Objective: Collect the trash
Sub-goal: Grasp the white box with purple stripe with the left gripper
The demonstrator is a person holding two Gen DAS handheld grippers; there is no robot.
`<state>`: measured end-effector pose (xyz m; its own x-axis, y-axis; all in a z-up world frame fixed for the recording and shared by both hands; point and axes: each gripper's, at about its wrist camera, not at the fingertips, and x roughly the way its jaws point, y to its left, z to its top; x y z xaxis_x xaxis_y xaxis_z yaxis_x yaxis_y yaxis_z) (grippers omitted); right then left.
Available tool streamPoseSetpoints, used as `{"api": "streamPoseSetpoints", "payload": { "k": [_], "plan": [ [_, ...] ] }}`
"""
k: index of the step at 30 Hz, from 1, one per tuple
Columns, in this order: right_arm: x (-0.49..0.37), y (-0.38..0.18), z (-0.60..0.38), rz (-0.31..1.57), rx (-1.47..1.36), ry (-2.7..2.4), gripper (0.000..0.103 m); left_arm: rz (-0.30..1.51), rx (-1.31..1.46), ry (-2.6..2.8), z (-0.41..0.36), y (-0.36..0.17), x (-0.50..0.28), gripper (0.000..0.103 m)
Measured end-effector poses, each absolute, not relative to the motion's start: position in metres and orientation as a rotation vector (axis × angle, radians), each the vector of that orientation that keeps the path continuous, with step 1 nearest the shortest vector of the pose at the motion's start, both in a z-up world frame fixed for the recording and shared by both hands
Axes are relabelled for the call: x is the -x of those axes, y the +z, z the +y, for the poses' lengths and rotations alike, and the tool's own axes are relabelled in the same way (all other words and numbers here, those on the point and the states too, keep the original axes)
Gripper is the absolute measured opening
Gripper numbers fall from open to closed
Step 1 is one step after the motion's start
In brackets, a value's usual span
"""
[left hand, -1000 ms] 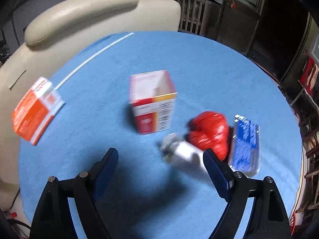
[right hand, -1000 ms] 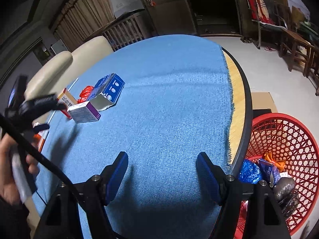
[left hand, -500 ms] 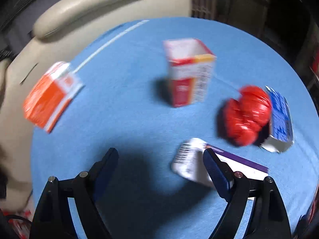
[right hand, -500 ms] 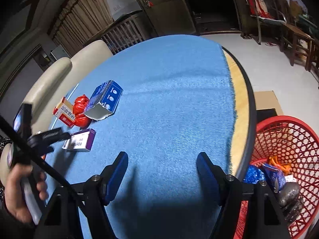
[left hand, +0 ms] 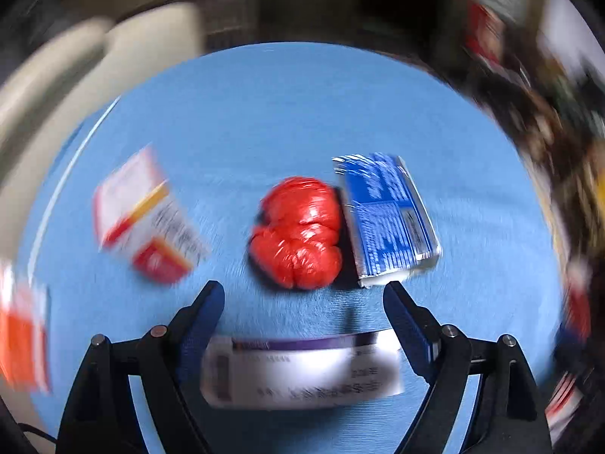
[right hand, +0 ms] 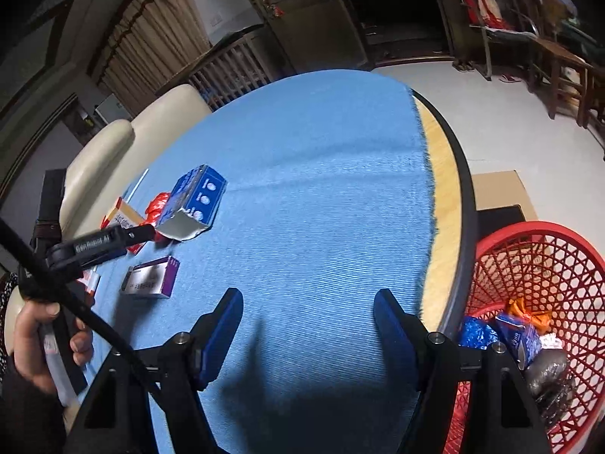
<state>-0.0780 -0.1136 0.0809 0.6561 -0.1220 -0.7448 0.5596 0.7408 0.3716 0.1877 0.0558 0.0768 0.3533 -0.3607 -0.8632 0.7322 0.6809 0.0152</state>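
My left gripper [left hand: 302, 297] is open over the blue tablecloth. A white and purple box [left hand: 302, 372] lies flat between its fingers, near their base. Just past the fingertips lie a crumpled red bag [left hand: 298, 232] and a blue box [left hand: 389, 219]. A red and white carton [left hand: 147, 215] lies to the left, an orange box [left hand: 20, 340] at the far left. My right gripper [right hand: 308, 308] is open and empty above the cloth near the table's right edge. The right wrist view shows the left gripper [right hand: 94, 244] above the purple box [right hand: 151, 278] and the blue box [right hand: 194, 200].
A red mesh basket [right hand: 537, 265] with several pieces of trash stands on the floor right of the round table [right hand: 459, 204]. A cream sofa [right hand: 113, 140] lies behind the table. A cardboard sheet [right hand: 499, 193] lies on the floor. Wooden chairs stand at far right.
My left gripper swung right and came down over the white and purple box, which now lies between its fingers; the carton and orange box slid left in view. The right gripper barely moved.
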Motion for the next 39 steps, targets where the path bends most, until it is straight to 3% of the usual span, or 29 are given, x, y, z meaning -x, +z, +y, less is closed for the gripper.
{"api": "streamPoseSetpoints", "payload": {
  "k": [4,11,20,28,30,32,39],
  "plan": [
    [0.081,0.087,-0.112,0.753,-0.617,-0.409,0.075,0.976,-0.611,-0.903,0.057,0.062,-0.180,0.087],
    [0.083,0.094,-0.112,0.740,-0.611,-0.420,0.075,1.021,-0.679,-1.040,0.103,0.057,-0.153,0.088],
    [0.074,0.100,-0.093,0.754,-0.574,-0.392,0.075,0.817,-0.857,-1.095,0.126,0.074,-0.128,0.088],
    [0.087,0.109,-0.098,0.743,-0.564,-0.456,0.075,0.930,-1.032,-1.224,0.099,0.057,-0.135,0.088],
    [0.089,0.108,-0.101,0.747,-0.568,-0.473,0.075,0.970,-1.001,-1.222,0.101,0.055,-0.141,0.084],
    [0.088,0.108,-0.102,0.751,-0.575,-0.474,0.075,1.038,-0.902,-1.248,0.109,0.058,-0.141,0.060],
    [0.073,0.111,-0.086,0.752,-0.539,-0.426,0.075,1.137,-0.567,-0.904,0.167,0.060,-0.126,0.058]
  ]
}}
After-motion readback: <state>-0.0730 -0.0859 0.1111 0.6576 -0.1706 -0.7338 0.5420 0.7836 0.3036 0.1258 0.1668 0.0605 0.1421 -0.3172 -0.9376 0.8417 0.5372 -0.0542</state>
